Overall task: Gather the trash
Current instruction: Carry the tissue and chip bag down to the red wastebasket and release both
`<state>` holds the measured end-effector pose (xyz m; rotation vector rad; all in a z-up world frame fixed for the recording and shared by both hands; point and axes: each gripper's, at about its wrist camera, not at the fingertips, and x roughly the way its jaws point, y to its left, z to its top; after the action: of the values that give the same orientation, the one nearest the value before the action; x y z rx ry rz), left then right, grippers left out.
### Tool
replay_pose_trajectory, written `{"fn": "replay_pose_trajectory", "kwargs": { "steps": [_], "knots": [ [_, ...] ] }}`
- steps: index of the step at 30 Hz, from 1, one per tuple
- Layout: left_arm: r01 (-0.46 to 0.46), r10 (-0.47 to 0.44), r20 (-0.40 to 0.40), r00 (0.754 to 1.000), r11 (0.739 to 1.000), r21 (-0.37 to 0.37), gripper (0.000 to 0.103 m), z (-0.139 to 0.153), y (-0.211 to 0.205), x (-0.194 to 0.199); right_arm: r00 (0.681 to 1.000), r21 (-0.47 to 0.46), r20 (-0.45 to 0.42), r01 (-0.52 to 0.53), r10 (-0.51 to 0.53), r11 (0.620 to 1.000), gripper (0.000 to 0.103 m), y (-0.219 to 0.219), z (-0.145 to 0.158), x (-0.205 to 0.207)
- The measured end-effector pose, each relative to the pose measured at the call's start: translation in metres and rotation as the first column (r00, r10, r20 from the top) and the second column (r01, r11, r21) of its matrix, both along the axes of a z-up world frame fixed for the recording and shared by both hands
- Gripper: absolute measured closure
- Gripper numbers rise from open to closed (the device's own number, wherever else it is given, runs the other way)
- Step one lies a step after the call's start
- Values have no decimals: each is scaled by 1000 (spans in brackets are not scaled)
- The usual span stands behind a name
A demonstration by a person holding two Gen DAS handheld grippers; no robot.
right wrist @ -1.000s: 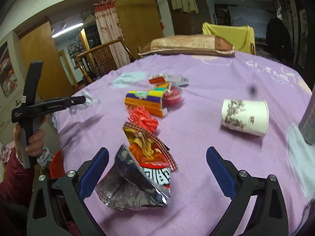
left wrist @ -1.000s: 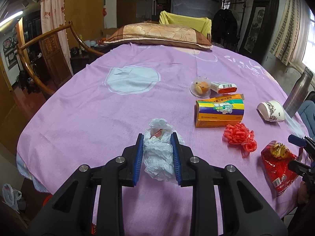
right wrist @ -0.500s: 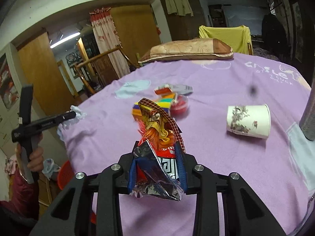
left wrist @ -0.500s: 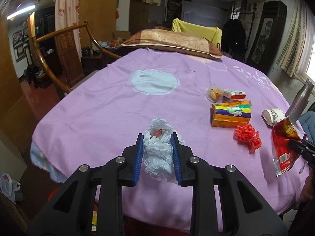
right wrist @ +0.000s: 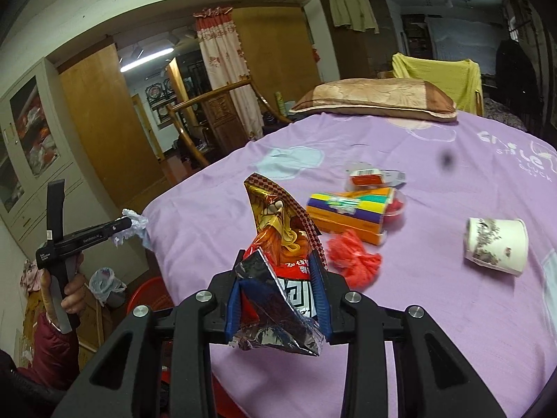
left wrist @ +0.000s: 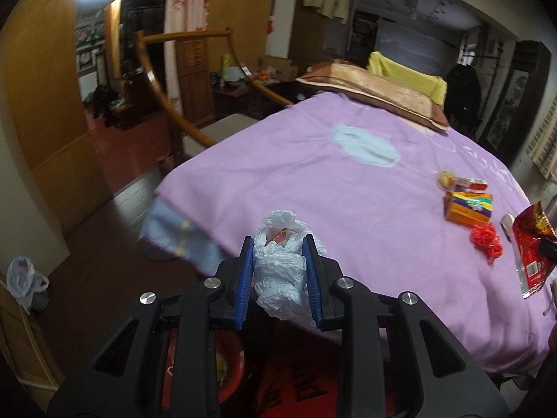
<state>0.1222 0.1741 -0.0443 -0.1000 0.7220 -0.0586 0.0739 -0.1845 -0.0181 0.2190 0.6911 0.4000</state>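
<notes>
left gripper [left wrist: 278,271] clamps white bag [left wrist: 280,271] | red bin [left wrist: 222,365] directly beneath, nearer | right gripper [right wrist: 278,292] pinches snack wrapper [right wrist: 278,244] over table

Purple sheet [right wrist: 452,278]: pale lettering at far right, partly legible, "LUCK" readable. Snack bag [right wrist: 289,268]: Korean characters, illegible. Left gripper [right wrist: 127,224] arm: small white print, unreadable. Colourful box [right wrist: 351,214]: label illegible.

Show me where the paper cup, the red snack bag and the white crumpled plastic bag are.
paper cup [right wrist: 496,245]: right wrist view, its printed side.
red snack bag [right wrist: 278,244]: right wrist view, upper printed face.
white crumpled plastic bag [left wrist: 278,264]: left wrist view, its middle.
</notes>
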Motion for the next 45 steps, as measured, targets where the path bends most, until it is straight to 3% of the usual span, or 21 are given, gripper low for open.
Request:
{"fn": "replay_pose_trajectory", "kwargs": {
  "steps": [8, 11, 15, 19, 23, 34, 38, 40, 42, 45],
  "knots": [
    [-114, 109, -110, 988, 993, -33, 72, -48, 73, -22, 995, -12, -31, -94, 93, 996, 68, 56, 3, 13],
    [-139, 132, -145, 981, 990, -38, 58, -65, 90, -26, 991, -22, -43, -131, 130, 991, 68, 79, 4, 17],
    [-164, 154, -155, 976, 985, -56, 23, -76, 107, -32, 981, -46, -55, -187, 184, 981, 68, 113, 7, 22],
    [-211, 206, -146, 968, 977, -20, 7, -82, 119, -39, 968, -55, -68, -245, 241, 968, 68, 147, 9, 26],
    [-265, 265, -140, 954, 964, 22, 7, -89, 136, -46, 947, -58, -92, -313, 307, 948, 68, 185, 8, 30],
    [-357, 340, -145, 929, 927, -115, 7, -109, 202, -65, 838, -58, -174, -534, 518, 844, 67, 312, -7, 40],
    [-381, 359, -163, 919, 915, -134, 7, -116, 220, -70, 797, -54, -216, -587, 564, 808, 63, 356, -24, 44],
    [-393, 371, -167, 913, 911, -125, 7, -118, 225, -72, 781, -46, -230, -605, 580, 795, 56, 377, -32, 48],
    [-399, 377, -167, 911, 908, -126, 7, -120, 228, -74, 779, -46, -240, -606, 580, 794, 46, 390, -37, 51],
    [-390, 365, -169, 915, 909, -148, 7, -123, 233, -76, 774, -38, -258, -606, 578, 795, 44, 398, -44, 56]
  ]
}}
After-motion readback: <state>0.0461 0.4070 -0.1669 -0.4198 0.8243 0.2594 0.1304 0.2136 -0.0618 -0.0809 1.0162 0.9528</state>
